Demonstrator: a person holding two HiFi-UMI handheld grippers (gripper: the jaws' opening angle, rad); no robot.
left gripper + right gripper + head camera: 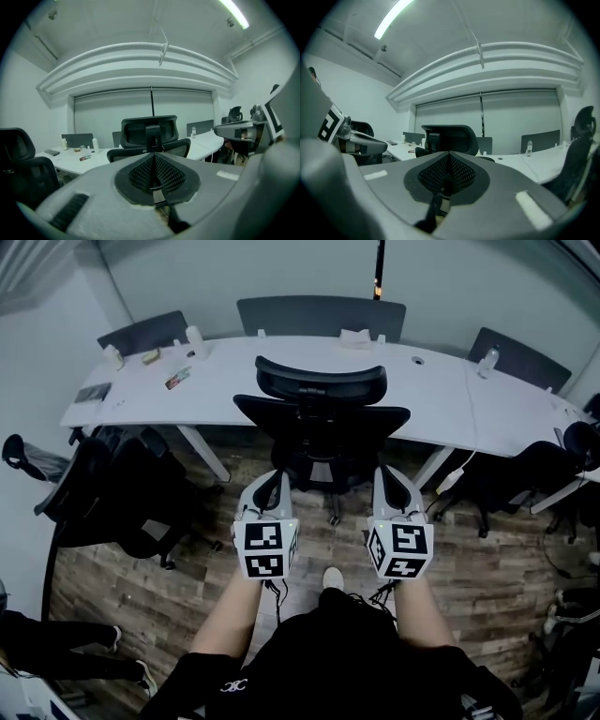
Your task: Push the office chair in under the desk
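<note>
A black mesh office chair [321, 423] with a headrest [321, 381] stands in front of the long white desk [441, 395], its back toward me and its seat partly under the desk's edge. My left gripper [272, 482] and right gripper [395, 482] are both shut and empty. They are held side by side just behind the chair's back, apparently short of touching it. In the left gripper view the chair [149, 133] stands straight ahead of the closed left gripper [153, 165]. The right gripper view shows the chair [449, 136] beyond the closed right gripper [449, 167].
Another black chair [122, 493] stands at the left and one [525, 474] at the right. Grey chairs [321, 313] line the desk's far side. Bottles [195, 341] and small items lie on the desk. A cable with a plug [452, 479] hangs off its right part. The floor is wood.
</note>
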